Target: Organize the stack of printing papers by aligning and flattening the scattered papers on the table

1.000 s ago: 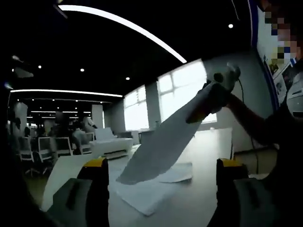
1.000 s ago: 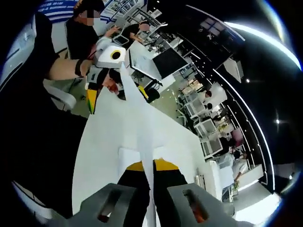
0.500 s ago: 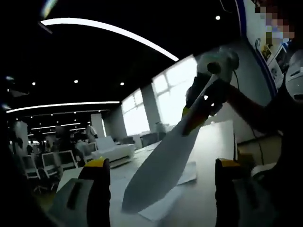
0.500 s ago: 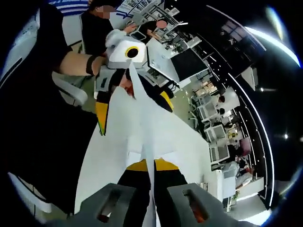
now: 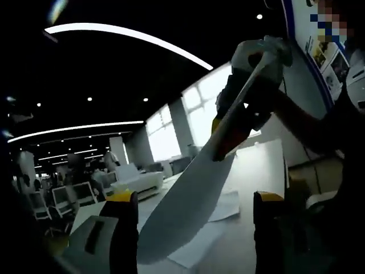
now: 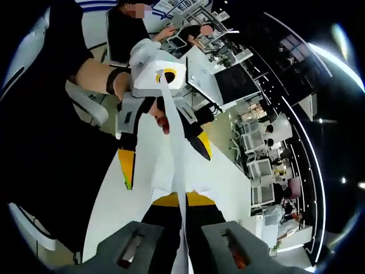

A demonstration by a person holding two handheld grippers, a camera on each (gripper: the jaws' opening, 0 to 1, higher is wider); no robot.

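My right gripper [image 6: 182, 200] is shut on the edge of a white sheet of paper [image 6: 174, 142], held up edge-on above the white table [image 6: 111, 194]. From the left gripper view the same sheet [image 5: 188, 200] hangs slanted from the right gripper [image 5: 225, 142] at the upper right, down toward the table. The left gripper [image 5: 194, 197] is open wide, with the hanging sheet passing between its jaws without touching them. It also appears facing me as the left gripper [image 6: 165, 160], yellow tips spread either side of the sheet. More loose papers [image 5: 219, 208] lie flat on the table [image 5: 256, 171].
Office chairs [image 5: 63, 197] and bright windows [image 5: 171, 134] stand beyond the table's far end. A dark monitor [image 6: 228, 85] and desks sit to one side. A seated person in black [image 6: 128, 31] works at a desk behind. A sleeve and arm [image 6: 85, 80] hold the left gripper.
The two grippers have come closer together, and the held sheet now reaches further between the left jaws. The right stays shut on the sheet and the left stays open.
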